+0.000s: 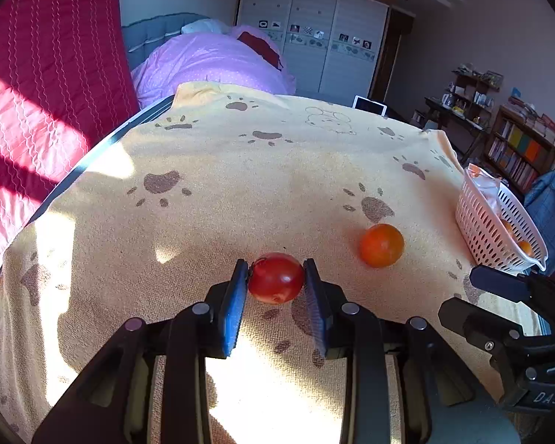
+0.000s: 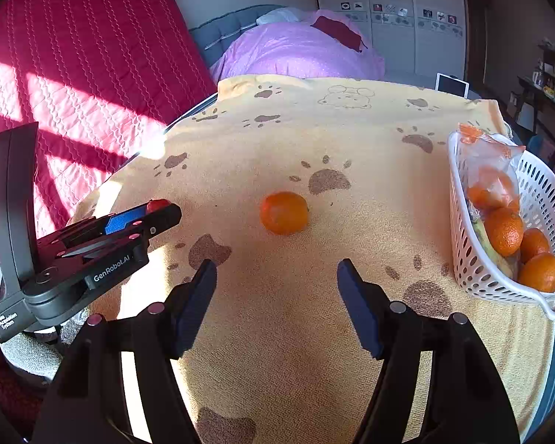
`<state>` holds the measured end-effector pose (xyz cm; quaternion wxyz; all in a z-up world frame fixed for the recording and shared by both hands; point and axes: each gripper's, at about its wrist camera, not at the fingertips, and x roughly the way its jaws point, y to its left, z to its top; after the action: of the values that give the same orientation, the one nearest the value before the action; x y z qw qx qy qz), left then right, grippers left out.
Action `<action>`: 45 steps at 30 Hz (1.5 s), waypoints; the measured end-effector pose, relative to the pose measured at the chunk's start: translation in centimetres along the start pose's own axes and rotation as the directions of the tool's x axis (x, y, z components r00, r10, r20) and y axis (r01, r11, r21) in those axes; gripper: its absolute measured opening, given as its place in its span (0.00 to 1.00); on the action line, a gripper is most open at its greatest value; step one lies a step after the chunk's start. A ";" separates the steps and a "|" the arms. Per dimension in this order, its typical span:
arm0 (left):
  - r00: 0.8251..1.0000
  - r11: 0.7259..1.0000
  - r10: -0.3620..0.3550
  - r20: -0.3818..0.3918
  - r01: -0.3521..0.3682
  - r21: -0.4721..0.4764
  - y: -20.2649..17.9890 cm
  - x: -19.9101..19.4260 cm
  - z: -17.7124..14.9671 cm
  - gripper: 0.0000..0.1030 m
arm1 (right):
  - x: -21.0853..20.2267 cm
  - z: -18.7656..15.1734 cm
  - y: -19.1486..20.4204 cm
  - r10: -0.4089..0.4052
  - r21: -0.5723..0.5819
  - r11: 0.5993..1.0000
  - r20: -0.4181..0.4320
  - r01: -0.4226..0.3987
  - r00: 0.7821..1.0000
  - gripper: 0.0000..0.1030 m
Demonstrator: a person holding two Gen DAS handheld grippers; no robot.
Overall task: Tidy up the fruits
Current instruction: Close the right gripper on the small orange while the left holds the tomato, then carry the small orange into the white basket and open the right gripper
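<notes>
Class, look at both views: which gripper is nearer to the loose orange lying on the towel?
Right. The right gripper is open, with the loose orange just ahead of its fingertips. The left gripper is shut on a red fruit, off to the orange's left.
</notes>
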<state>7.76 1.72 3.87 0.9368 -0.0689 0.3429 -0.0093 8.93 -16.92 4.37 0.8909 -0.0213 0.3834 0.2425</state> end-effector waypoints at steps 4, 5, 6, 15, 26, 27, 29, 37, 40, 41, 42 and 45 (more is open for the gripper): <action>1.000 0.999 -0.008 -0.003 0.008 -0.032 0.7 0.1 -0.1 0.30 | 2.3 1.4 0.9 -0.019 -0.024 1.000 -0.035 0.018 0.999 0.60; 1.000 0.999 -0.008 -0.005 0.008 -0.044 0.9 0.1 -0.1 0.30 | 2.9 1.6 1.1 -0.020 -0.028 0.999 -0.043 0.019 0.999 0.58; 1.000 0.998 -0.008 -0.008 0.008 -0.055 1.1 0.2 -0.2 0.30 | 3.6 1.9 1.3 -0.025 -0.032 0.999 -0.049 0.024 0.998 0.58; 1.000 0.995 0.006 -0.023 -0.008 -0.102 2.0 0.7 -0.3 0.30 | 7.5 3.4 0.9 -0.112 -0.014 0.994 -0.065 0.112 0.992 0.50; 0.999 0.994 -0.010 -0.033 0.006 -0.110 2.1 1.0 -0.3 0.30 | 9.5 2.9 0.0 -0.106 0.022 0.994 -0.064 0.108 0.992 0.45; 0.999 0.994 -0.010 -0.034 0.006 -0.107 2.0 1.0 -0.3 0.30 | 9.5 3.0 -0.2 -0.098 0.031 0.994 -0.062 0.100 0.993 0.45; 0.999 0.995 -0.009 -0.037 0.006 -0.102 1.9 1.1 -0.3 0.30 | 9.4 3.0 -0.5 -0.080 0.050 0.995 -0.056 0.083 0.995 0.45; 0.999 0.995 -0.008 -0.040 0.005 -0.095 1.8 1.2 -0.4 0.30 | 9.1 3.0 -0.9 -0.072 0.075 0.994 -0.042 0.075 0.997 0.43; 0.999 0.995 -0.009 -0.043 0.005 -0.096 1.9 1.3 -0.4 0.30 | 8.4 3.0 -1.4 -0.087 0.102 0.991 -0.012 0.088 0.996 0.42; 0.999 0.995 -0.009 -0.043 0.005 -0.096 1.9 1.3 -0.4 0.30 | 8.0 3.0 -1.4 -0.092 0.109 0.990 0.007 0.091 0.996 0.42; 0.999 0.995 -0.009 -0.043 0.005 -0.096 1.9 1.3 -0.4 0.30 | 7.5 3.1 -1.5 -0.099 0.114 0.989 0.029 0.095 0.995 0.42; 0.999 0.995 -0.011 -0.046 0.006 -0.098 1.9 1.4 -0.4 0.30 | 5.6 3.5 -1.7 -0.132 0.122 0.985 0.109 0.118 0.985 0.42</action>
<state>8.48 3.46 2.42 0.9240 -0.1158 0.3643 0.0019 15.31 -15.31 2.72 0.9251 0.0205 0.3418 0.1643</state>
